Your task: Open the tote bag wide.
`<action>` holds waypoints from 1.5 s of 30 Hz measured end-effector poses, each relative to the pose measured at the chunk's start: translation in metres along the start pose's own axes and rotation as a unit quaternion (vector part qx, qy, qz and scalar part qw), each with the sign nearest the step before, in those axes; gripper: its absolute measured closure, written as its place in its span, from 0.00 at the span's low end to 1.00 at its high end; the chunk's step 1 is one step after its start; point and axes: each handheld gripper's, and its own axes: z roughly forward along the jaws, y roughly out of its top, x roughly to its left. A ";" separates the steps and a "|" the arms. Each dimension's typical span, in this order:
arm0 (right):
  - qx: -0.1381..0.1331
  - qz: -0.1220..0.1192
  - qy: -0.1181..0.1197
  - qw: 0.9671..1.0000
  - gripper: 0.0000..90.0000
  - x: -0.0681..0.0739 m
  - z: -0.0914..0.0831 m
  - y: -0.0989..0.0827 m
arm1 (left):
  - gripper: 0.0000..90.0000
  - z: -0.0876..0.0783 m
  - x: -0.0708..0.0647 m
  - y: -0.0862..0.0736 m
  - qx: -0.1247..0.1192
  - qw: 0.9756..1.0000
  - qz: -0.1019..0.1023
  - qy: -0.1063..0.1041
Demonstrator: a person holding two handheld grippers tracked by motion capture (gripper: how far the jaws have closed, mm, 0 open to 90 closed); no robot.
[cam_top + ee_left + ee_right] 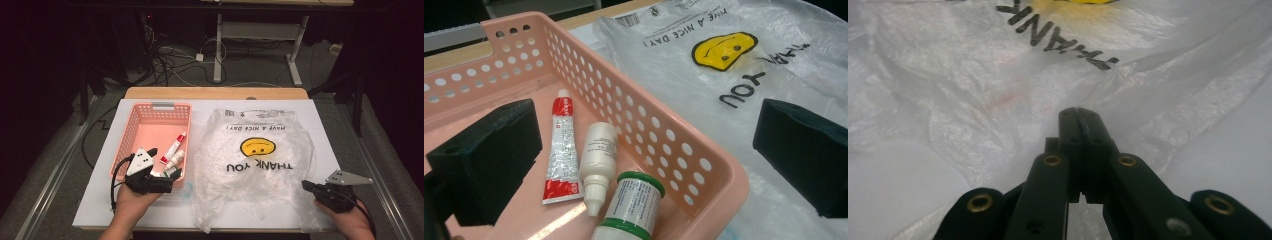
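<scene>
A clear plastic bag (255,185) printed with a yellow smiley and "THANK YOU" lies flat on the white table top (327,135). My right gripper (304,184) is at its near right edge, and in the right gripper view the jaws (1078,113) are pressed together on a fold of the bag (973,75). To the left a pink perforated basket (150,107) holds a red-and-white tube (560,145), a small white dropper bottle (597,160) and a green-capped bottle (631,207). My left gripper (165,167) hovers open over the basket's near right corner (644,155), one jaw inside the basket and one outside over the bag (704,85).
Beyond the table's wooden far edge (215,93), cables and the legs of a white desk (218,50) sit on the floor. The basket wall (639,120) stands between my left jaws.
</scene>
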 end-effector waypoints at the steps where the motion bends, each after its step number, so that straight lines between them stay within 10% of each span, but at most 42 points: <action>1: -0.002 -0.008 0.009 1.000 1.00 0.005 0.003 0.002 | 0.00 0.000 0.000 0.000 -0.002 1.000 -0.002 0.001; 8: 0.000 -0.034 0.034 0.999 0.95 0.024 0.006 0.008 | 0.00 -0.002 0.002 0.001 0.005 1.000 -0.026 0.003; 17: -0.104 0.002 -0.008 0.995 0.65 -0.008 -0.025 0.028 | 0.00 -0.004 0.001 0.001 0.001 1.000 -0.023 -0.007; 25: -0.088 0.021 -0.061 0.994 0.44 -0.064 0.023 0.062 | 0.00 -0.008 0.006 0.000 -0.015 0.999 -0.049 -0.007; 34: -0.035 0.075 -0.086 0.993 0.30 -0.120 0.083 0.097 | 0.00 -0.004 0.006 -0.001 0.016 0.999 -0.028 -0.002; 45: 0.018 0.098 -0.059 0.993 0.31 -0.153 0.130 0.097 | 0.00 -0.002 0.004 -0.002 0.016 0.999 -0.028 -0.008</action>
